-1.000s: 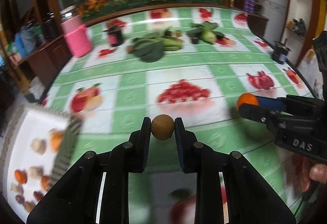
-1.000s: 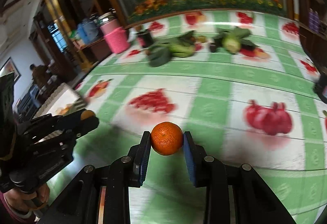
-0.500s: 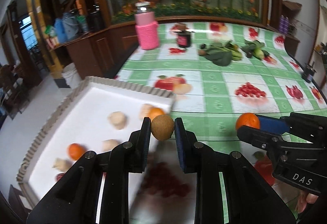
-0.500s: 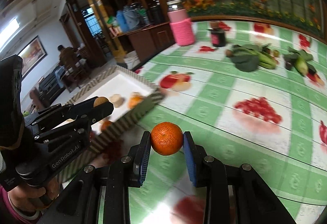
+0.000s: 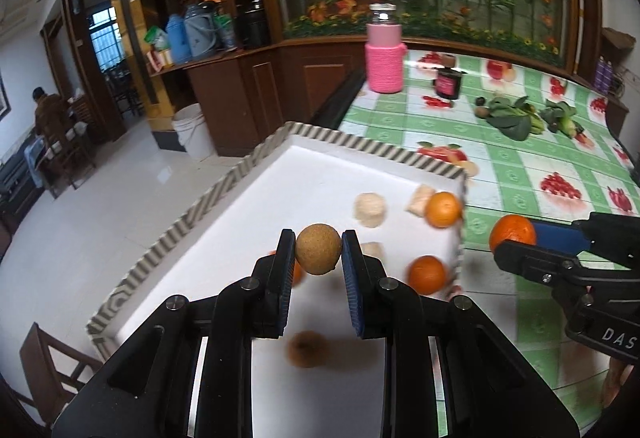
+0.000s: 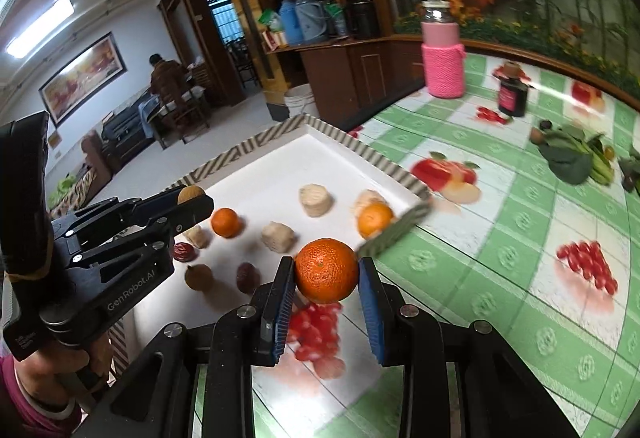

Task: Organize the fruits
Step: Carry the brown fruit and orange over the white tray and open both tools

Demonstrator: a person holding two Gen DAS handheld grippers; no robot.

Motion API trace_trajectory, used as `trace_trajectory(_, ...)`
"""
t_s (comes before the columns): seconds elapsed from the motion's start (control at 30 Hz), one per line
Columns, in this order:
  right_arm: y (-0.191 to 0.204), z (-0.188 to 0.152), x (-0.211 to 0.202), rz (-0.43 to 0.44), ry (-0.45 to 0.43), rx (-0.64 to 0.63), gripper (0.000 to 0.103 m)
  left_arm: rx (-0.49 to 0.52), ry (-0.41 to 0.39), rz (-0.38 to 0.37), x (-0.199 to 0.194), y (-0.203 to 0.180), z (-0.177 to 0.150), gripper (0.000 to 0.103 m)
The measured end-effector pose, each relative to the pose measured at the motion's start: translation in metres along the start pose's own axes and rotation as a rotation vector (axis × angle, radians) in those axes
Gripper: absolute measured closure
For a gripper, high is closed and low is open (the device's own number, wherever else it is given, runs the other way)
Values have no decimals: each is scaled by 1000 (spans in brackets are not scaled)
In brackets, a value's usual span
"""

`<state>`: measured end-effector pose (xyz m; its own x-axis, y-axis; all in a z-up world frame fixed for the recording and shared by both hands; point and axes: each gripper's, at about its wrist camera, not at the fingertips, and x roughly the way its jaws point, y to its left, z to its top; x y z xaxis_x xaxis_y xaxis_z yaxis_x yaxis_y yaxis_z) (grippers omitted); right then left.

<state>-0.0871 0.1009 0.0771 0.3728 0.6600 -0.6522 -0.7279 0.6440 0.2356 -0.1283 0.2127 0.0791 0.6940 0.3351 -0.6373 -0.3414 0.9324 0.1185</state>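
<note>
My left gripper [image 5: 318,252] is shut on a small round brown fruit [image 5: 318,249] and holds it above the white tray [image 5: 280,174] with the striped rim. My right gripper [image 6: 326,272] is shut on an orange [image 6: 326,270] just over the tray's near right edge [image 6: 394,230]. In the tray lie oranges [image 6: 226,222], pale lumpy fruits [image 6: 316,200], a brown fruit [image 6: 199,276] and dark red ones [image 6: 184,251]. The right gripper with its orange [image 5: 513,232] shows at the right of the left wrist view. The left gripper [image 6: 188,200] shows at the left of the right wrist view.
The tray sits at the left edge of a table with a green checked fruit-print cloth [image 6: 520,222]. A pink-sleeved jar [image 5: 384,56], a dark jar [image 5: 447,83] and leafy vegetables [image 5: 516,116] stand at the far side. Floor lies beyond the tray's left rim.
Both grippers have swung left from over the open tablecloth to the tray, each still holding its fruit. The tray now fills the view under the left gripper.
</note>
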Motion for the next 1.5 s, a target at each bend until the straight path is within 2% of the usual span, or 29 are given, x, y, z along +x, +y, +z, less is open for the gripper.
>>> trace_trajectory(0.27, 16, 14, 21, 19, 20, -34, 72, -47, 14, 23, 8, 29, -3, 80)
trace_trajectory(0.53, 26, 17, 38, 33, 50, -55, 72, -66, 31, 29, 15, 40, -4, 80)
trace_trajectory(0.67, 28, 18, 47, 32, 69, -65, 72, -81, 45, 14, 19, 45, -3, 80)
trace_trajectory(0.83, 28, 20, 60, 16, 92, -80, 72, -100, 80, -52, 24, 48, -3, 80)
trace_trajectory(0.97, 23, 24, 70, 2, 111, -76, 72, -96, 96, -74, 29, 45, 0, 80)
trace_trajectory(1.17, 28, 23, 77, 52, 131, -96, 72, -85, 119, -121, 43, 39, 21, 80)
trace_trajectory(1.5, 40, 15, 77, 79, 158, -146, 72, -58, 219, -124, 78, 32, 32, 80)
